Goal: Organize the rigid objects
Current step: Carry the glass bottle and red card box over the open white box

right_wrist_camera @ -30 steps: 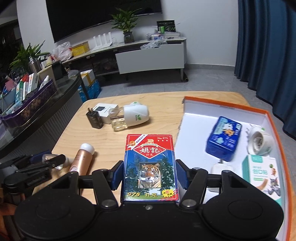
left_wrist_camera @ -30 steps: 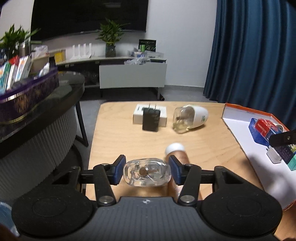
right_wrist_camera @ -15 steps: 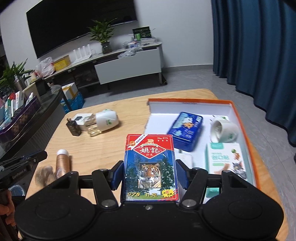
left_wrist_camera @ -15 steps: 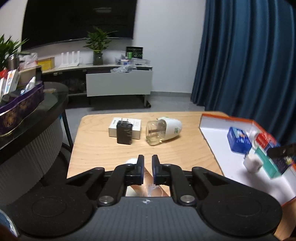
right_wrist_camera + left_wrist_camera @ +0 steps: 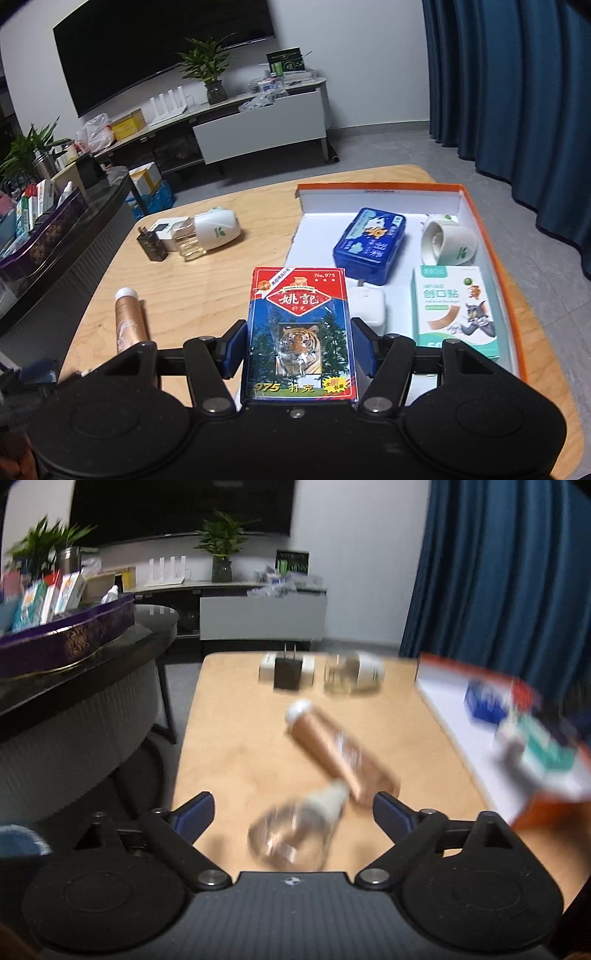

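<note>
Left wrist view: my left tool [image 5: 293,808] has just been opening and its jaws stand wide apart. The clear bottle [image 5: 295,830] lies loose on the worktop [image 5: 229,746] low in the frame, between them; I should centre before closing.

Right wrist view: my right tool [image 5: 299,347] is clamped on the playing-card box [image 5: 301,332], lower centre, left of the orange-rimmed box [image 5: 491,236]; I should lower it flat inside.

The table [image 5: 221,280] is pale wood with a smooth matt grain. The playing-card box [image 5: 301,332] at 6 o'clock wears glossy, creased film. The orange-rimmed tray [image 5: 491,236] looks like matt white card. The blue case [image 5: 369,243] is shiny plastic; the tube [image 5: 127,321] has a coppery metallic sheen.
</note>
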Demonstrator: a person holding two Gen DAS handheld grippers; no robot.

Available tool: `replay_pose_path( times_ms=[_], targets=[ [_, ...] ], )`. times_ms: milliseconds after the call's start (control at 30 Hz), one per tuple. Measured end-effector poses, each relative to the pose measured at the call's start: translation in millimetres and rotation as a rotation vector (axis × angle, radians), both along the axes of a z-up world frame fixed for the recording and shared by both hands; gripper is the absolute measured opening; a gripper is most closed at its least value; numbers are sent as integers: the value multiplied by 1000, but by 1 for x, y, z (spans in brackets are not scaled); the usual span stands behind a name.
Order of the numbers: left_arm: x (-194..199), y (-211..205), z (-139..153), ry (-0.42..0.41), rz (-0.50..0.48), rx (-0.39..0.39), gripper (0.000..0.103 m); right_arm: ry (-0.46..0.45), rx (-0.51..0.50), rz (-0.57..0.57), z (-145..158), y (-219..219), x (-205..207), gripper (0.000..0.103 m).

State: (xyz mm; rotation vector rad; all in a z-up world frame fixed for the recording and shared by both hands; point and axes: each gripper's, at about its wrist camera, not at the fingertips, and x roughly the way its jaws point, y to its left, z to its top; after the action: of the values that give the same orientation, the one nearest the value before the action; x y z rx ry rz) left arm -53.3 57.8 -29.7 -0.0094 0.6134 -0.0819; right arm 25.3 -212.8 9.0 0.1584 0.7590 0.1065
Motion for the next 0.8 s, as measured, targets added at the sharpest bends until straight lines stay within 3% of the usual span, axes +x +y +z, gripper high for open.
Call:
replay_pose_path(
  times_ms=[67, 100, 233, 467, 800],
  targets=[
    [3, -5, -10, 40, -8, 50, 91, 3, 3, 7, -1, 2, -1, 71],
    [6, -4, -13, 57, -18, 57, 77, 3, 2, 10, -1, 4, -2, 71],
    [12, 1, -14, 44, -52, 52, 53, -6, 5, 13, 0, 6, -7, 71],
    [7, -8, -3, 1, -74, -6, 53, -31, 6, 1, 6, 2, -18, 71],
    [10, -60, 41, -119, -191, -89, 53, -95, -5, -64, 22, -26, -42, 71]
  ],
)
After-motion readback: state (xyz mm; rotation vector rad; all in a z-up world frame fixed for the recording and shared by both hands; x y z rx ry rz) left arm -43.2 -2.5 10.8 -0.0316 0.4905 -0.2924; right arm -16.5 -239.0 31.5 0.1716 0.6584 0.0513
